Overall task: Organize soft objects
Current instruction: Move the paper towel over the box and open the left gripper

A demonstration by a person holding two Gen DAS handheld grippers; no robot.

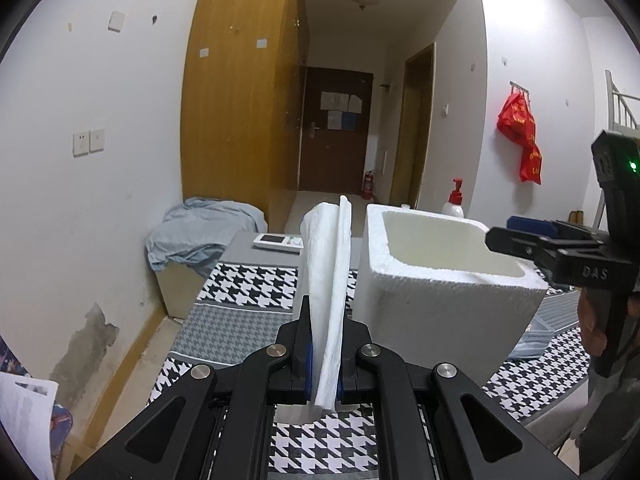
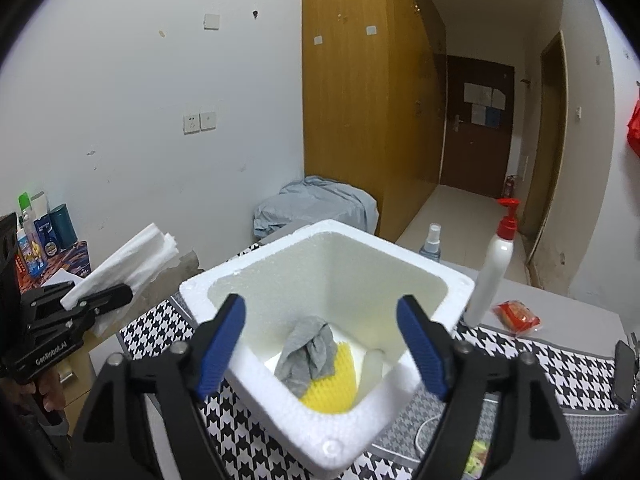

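My left gripper (image 1: 325, 344) is shut on a folded white foam sheet (image 1: 326, 280), held upright above the table, just left of the white foam box (image 1: 420, 300). In the right wrist view this sheet (image 2: 132, 264) sticks up from the left gripper (image 2: 96, 300), left of the box. My right gripper (image 2: 322, 344) is open and empty, hovering over the box (image 2: 280, 396). Inside the box lie a grey cloth (image 2: 310, 354), a yellow foam net (image 2: 336, 384) and a white foam piece (image 2: 372, 364). The right gripper (image 1: 516, 240) also shows in the left wrist view above the box's right rim.
The table carries a houndstooth cloth (image 1: 248, 280). A white pump bottle (image 2: 494, 268), a small spray bottle (image 2: 431, 246), a red packet (image 2: 518, 316) and a phone (image 2: 624, 372) lie right of the box. A blue-grey cloth heap (image 1: 200, 228) lies beyond the table.
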